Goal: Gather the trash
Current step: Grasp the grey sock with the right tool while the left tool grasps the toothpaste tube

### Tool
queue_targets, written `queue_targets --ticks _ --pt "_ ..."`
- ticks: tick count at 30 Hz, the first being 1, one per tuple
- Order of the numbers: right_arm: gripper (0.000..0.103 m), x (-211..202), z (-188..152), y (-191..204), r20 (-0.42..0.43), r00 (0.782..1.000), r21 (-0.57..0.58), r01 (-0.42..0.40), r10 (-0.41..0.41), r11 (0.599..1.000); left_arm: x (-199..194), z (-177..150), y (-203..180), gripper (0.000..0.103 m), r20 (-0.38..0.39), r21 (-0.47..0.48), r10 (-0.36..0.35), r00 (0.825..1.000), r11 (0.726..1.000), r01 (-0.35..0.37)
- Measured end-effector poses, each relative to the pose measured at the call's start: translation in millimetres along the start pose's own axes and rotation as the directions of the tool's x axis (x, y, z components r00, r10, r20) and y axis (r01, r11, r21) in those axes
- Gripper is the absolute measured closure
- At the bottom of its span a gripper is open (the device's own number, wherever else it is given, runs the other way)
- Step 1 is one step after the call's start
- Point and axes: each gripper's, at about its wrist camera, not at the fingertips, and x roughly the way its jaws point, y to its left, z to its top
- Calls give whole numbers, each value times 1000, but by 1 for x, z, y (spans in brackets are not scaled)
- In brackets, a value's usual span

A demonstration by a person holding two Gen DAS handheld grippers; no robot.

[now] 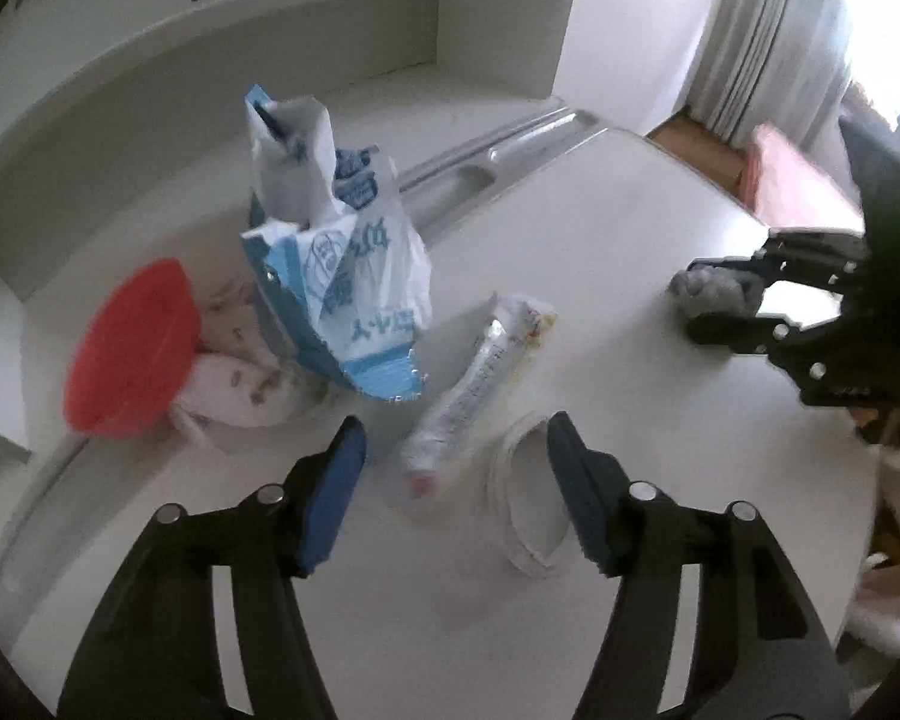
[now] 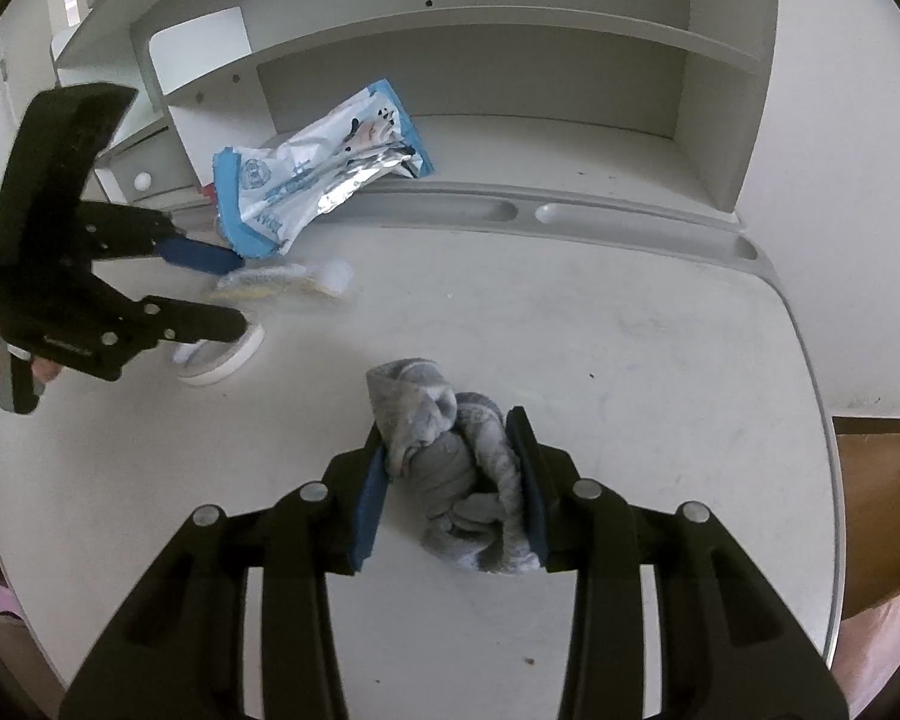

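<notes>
A long crumpled white wrapper lies on the white desk, its near end between the fingers of my left gripper, which is open; the blue pads do not touch it. A white tape roll lies beside the right pad. Behind stands an opened blue-and-white foil bag. In the right wrist view my right gripper is shut on a bunched grey cloth resting on the desk. That view also shows the left gripper over the wrapper, the tape roll and the bag.
A red round lid leans on a stained white bundle at the left. A grey pen groove runs along the desk's back, below white shelves. The desk's right edge drops to a wooden floor.
</notes>
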Motion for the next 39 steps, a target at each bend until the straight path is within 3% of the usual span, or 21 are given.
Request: queue_targets --ticks 3,11,15,18,20,24,28,30,31,32,33,34,36,39 --pt "63 0 0 0 1 1000 7 -7 7 1000 3 6 2 44 1 16 28 1000 999 -28" --pt "62 0 0 -2 1 1000 13 -13 13 1000 8 12 -13 44 -19 55 -12 1000 998 13" --pt "62 -2 -1 1 -2 1000 1 22 -22 1000 3 9 -36 44 -38 80 -104 994 991 107" --pt "54 -9 -9 -1 -8 997 -16 82 -83 996 0 9 -54 42 -19 105 -115 993 988 117" --pt "44 -16 -17 -9 -4 995 2 97 -97 995 -4 14 -59 37 12 90 -127 992 988 126" --pt "41 -22 -24 -18 -2 994 28 106 -106 994 10 34 -63 34 24 64 -88 996 994 86" --pt "41 -24 -26 -19 6 995 31 95 -95 995 31 47 -64 35 -22 37 -49 999 998 49" --pt "42 -24 -26 -16 5 996 16 91 -91 996 37 47 -69 40 -43 75 -19 999 997 22" --pt "46 -23 -26 -14 3 996 10 89 -89 996 38 46 -74 48 -51 109 20 998 994 -14" --pt "64 -23 -26 -14 2 997 8 83 -83 997 38 46 -77 67 -52 126 33 998 992 -26" --pt "74 -23 -26 -15 2 998 11 67 -67 998 35 45 -79 81 -51 133 37 998 991 -30" --pt "75 -24 -26 -15 8 998 20 62 -62 998 33 44 -78 86 -53 125 27 998 992 -20" --pt "77 -27 -26 -16 27 998 36 49 -50 998 31 41 -76 88 -64 89 -12 998 996 18" --pt "77 -37 -27 -16 56 997 56 44 -47 997 23 36 -82 88 -49 107 4 999 994 1"
